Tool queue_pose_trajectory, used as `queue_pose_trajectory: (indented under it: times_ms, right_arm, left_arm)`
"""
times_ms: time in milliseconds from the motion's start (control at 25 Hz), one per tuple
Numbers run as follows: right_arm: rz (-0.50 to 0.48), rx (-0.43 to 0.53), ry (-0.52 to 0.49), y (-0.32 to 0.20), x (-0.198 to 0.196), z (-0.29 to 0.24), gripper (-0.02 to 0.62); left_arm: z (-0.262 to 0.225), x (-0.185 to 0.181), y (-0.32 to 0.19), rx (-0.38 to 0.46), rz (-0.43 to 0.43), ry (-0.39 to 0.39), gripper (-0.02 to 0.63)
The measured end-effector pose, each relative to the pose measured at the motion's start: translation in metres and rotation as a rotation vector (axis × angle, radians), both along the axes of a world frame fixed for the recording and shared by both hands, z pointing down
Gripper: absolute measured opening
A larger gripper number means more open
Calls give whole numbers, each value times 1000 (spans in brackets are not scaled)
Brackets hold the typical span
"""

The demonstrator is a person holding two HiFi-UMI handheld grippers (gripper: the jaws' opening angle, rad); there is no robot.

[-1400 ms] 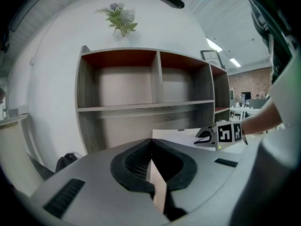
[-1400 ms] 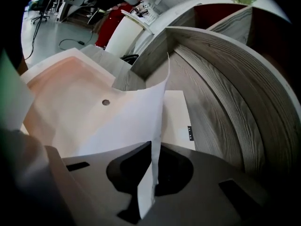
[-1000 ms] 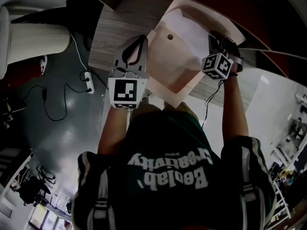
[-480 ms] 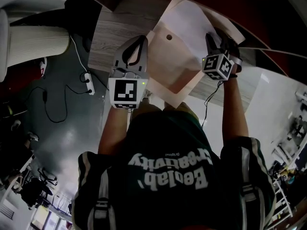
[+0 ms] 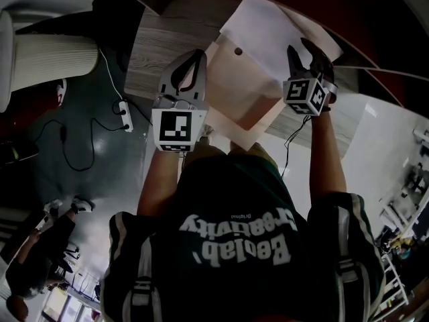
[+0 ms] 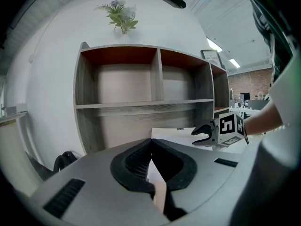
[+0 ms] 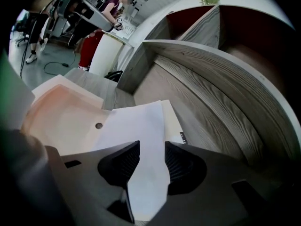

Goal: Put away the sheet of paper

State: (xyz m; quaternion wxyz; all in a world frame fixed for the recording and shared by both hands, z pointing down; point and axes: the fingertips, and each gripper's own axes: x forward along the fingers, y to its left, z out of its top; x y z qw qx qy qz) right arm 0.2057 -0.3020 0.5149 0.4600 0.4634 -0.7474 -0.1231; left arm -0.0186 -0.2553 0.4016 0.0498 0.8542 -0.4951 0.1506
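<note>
While the left tool stands closed on the left edge of a pale beige card envelope with a small round hole near its top, the right tool stands with its jaws well apart. These jaws have just been opening. A white rectangular sheet of paper lies between them, and the ribbed pads are clear of it on both sides, so the sheet is not gripped.

In the left gripper view a beige strip of the envelope shows low between the closed jaws, whose tips meet above it.

The envelope lies on a grey wood-grain table, and its near corner projects past the table edge toward the person. The sheet overlaps the far right part of the envelope, covers none of the round hole, and projects beyond the envelope toward a grey wooden shelf unit with open compartments. Whether the near end of the sheet sits inside the envelope or only on it cannot be told.

The right tool is at the right edge of the sheet, well apart from the left tool, with the envelope between the two.

A small green artificial plant stands on top of the shelf unit.
</note>
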Motion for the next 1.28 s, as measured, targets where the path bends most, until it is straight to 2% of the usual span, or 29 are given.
queue_pose_trajectory:
  times_ms: [40, 120, 280, 600, 760, 1080, 1280]
  right_arm:
    - [-10, -19, -20, 4, -7, 2, 174]
    - [-35, -86, -71, 13, -22, 13, 38]
    - [-46, -278, -169, 30, -48, 53, 35]
    - [-24, -483, -114, 38, -77, 143, 35]
    - [15, -522, -108, 40, -75, 164, 35]
    - [-42, -622, -111, 60, -85, 167, 35]
    - [-55, -640, -120, 66, -85, 166, 35]
  left_arm:
    - [0, 0, 1, -1, 0, 2, 18]
    - [0, 0, 2, -3, 0, 5, 18]
    - [6, 0, 6, -16, 2, -2, 18]
    - [23, -3, 9, -52, -5, -11, 18]
    - [25, -8, 8, -57, -14, -14, 18]
    - [24, -8, 7, -56, -14, -3, 18]
    - [22, -6, 6, -51, -10, -1, 18]
